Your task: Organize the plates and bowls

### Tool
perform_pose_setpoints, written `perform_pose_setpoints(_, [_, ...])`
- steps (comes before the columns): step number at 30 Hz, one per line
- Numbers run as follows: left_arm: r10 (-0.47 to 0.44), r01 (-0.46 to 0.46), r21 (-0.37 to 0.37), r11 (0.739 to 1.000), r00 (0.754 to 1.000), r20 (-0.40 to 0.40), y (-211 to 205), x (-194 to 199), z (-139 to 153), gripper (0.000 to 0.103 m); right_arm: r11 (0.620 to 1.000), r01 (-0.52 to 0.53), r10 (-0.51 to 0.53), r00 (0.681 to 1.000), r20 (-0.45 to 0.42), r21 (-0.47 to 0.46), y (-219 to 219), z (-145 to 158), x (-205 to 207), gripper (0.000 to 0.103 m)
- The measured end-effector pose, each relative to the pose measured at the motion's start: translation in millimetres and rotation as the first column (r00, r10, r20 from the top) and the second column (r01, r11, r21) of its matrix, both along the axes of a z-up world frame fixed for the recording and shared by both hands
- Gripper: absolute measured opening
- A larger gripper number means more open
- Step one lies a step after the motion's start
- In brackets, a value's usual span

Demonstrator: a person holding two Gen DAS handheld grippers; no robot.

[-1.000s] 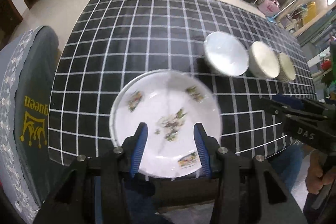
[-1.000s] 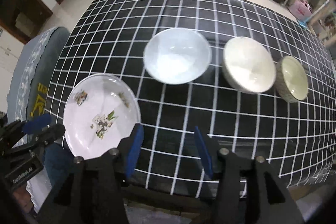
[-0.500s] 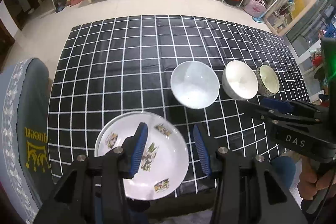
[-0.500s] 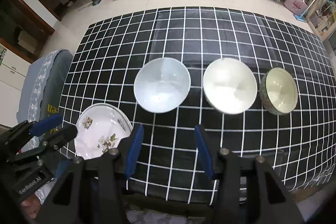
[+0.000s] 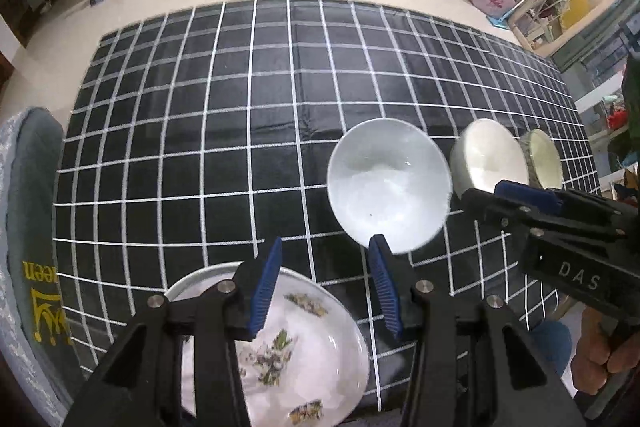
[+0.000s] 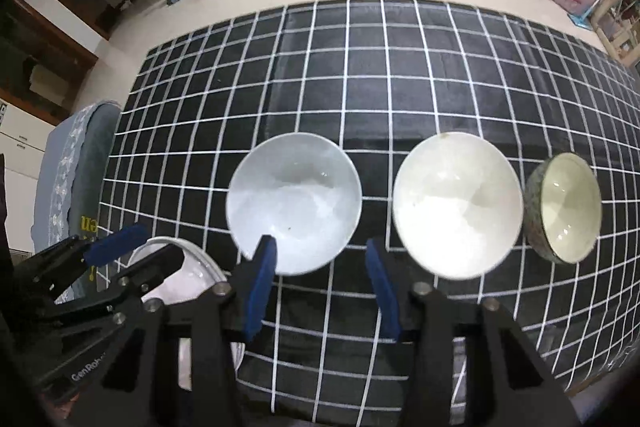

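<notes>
1. Your table (image 6: 400, 75) has its whole far half bare, giving you room to stack.
2. The floral plate (image 5: 304, 347) sits at the near left edge, under your left gripper (image 5: 324, 291), which is wide open and empty.
3. Three bowls stand in a row: pale-blue bowl (image 6: 294, 213), cream bowl (image 6: 456, 205), small speckled bowl (image 6: 564, 213), likely ready for nesting.
4. Your right gripper (image 6: 322, 287) hovers open, holding nothing.

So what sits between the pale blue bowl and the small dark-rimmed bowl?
The cream white bowl, seen clearly in the right wrist view.
</notes>
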State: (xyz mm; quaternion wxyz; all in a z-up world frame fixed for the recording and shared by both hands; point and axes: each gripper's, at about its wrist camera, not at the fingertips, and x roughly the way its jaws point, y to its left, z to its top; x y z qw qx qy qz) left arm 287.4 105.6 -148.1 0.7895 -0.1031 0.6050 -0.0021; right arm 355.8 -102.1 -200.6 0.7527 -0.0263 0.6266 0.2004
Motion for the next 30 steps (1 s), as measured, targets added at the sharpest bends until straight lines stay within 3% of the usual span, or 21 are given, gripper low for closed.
perform_pose_setpoints(3, [-0.004, 0.004, -0.009, 1.0, 1.0, -0.03, 3, 10, -20, 0.028, 1.0, -0.012, 0.012, 1.0, -0.022, -0.01, 6, -15, 12, 0.04])
perform_pose_setpoints(8, [-0.017, 0.015, -0.029, 0.999, 0.997, -0.069, 8, 28, -49, 0.024, 0.998, -0.009, 0.008, 1.0, -0.02, -0.06, 12, -32, 23, 0.039])
perform_pose_setpoints(12, [-0.038, 0.035, -0.054, 0.998, 0.998, -0.052, 7, 36, -51, 0.019, 0.997, -0.004, 0.0, 0.999, -0.053, -0.072, 14, -47, 27, 0.035])
perform_pose_setpoints(17, [-0.051, 0.048, -0.049, 0.998, 0.997, -0.054, 2, 41, -54, 0.012, 0.996, 0.015, -0.02, 0.999, -0.05, -0.084, 11, -55, 29, 0.017])
perform_pose_setpoints(21, [-0.061, 0.059, -0.039, 0.998, 0.996, -0.061, -6, 46, -55, 0.006, 0.997, 0.02, -0.026, 0.997, -0.077, -0.08, 6, -59, 28, 0.013])
perform_pose_setpoints(30, [-0.059, 0.057, -0.024, 0.998, 0.996, -0.063, -13, 41, -58, 0.006, 0.994, -0.003, -0.003, 0.998, -0.057, -0.109, 2, -56, 18, 0.012])
